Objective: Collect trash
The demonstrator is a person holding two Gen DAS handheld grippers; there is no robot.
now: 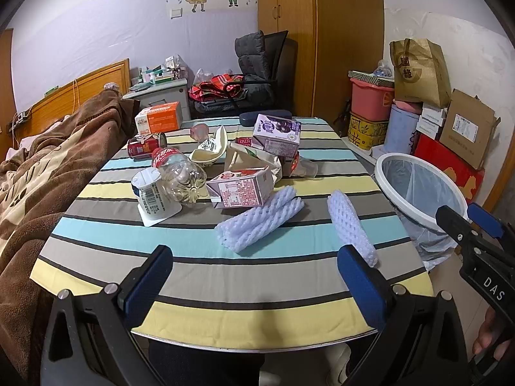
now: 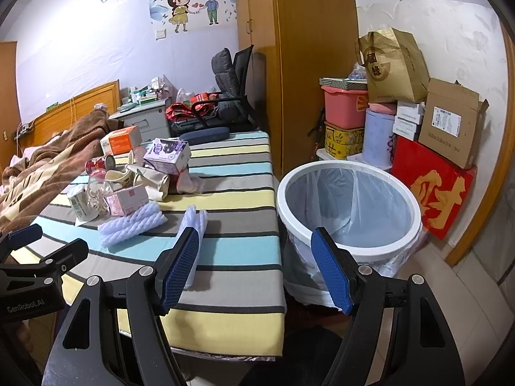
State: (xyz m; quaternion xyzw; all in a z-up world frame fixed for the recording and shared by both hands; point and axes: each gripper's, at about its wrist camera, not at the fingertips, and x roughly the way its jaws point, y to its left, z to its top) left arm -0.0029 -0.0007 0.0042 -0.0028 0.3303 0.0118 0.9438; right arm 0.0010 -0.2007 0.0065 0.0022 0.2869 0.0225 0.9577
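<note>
My worktop, under a striped cloth, carries: two white foam nets, pink carton, purple carton, clear bottle, white cup, red can, orange box, dark case. On the floor beside it: white bin.
</note>
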